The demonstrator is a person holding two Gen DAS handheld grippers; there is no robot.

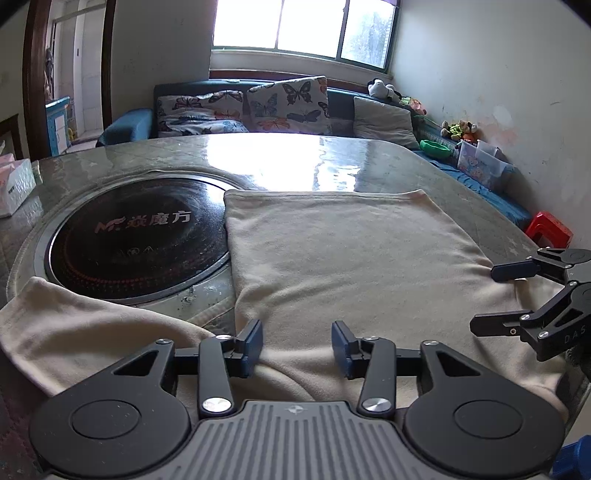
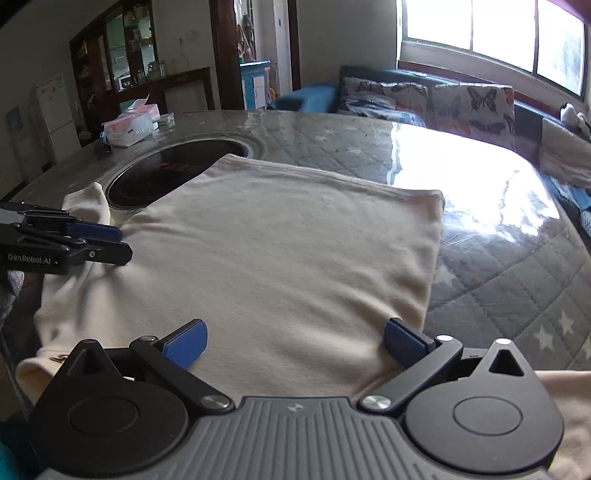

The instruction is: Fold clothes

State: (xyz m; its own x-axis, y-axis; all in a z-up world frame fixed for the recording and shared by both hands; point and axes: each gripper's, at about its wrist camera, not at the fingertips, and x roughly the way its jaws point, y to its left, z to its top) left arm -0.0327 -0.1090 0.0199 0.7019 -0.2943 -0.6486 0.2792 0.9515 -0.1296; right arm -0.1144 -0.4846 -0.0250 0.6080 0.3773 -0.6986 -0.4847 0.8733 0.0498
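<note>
- A white tissue box (image 2: 127, 127) is sitting at the far left of the table (image 1: 388, 166), well apart from the clothing.
- A round black cooktop (image 1: 136, 236) is lying sunk into the table, its right edge tucked under the cream garment (image 1: 351, 258).
- One sleeve (image 1: 74, 325) of the garment is trailing off to the left, lying along the near rim of the cooktop.
- The garment's body is lying spread flat across the middle of the table, its far hem running straight and its near edge bunching in soft wrinkles toward the person.
- The left gripper (image 1: 297, 345) is hovering low over the near edge of the cloth, just beside where the sleeve joins the body; its blue pads (image 1: 255, 343) are standing apart with cloth showing in the gap, and I cannot tell whether they are touching it.
- The right gripper (image 2: 295, 343) is hanging over the right part of the garment, jaws spread wide and gripping nothing; the right-hand fingertip is sitting near the garment's right edge.
- Beyond the table, a blue sofa (image 1: 129, 123) with butterfly cushions (image 1: 288, 105) is standing under a bright window (image 1: 303, 26).
- A red stool (image 1: 548, 229) is sitting at the far right by the wall.
</note>
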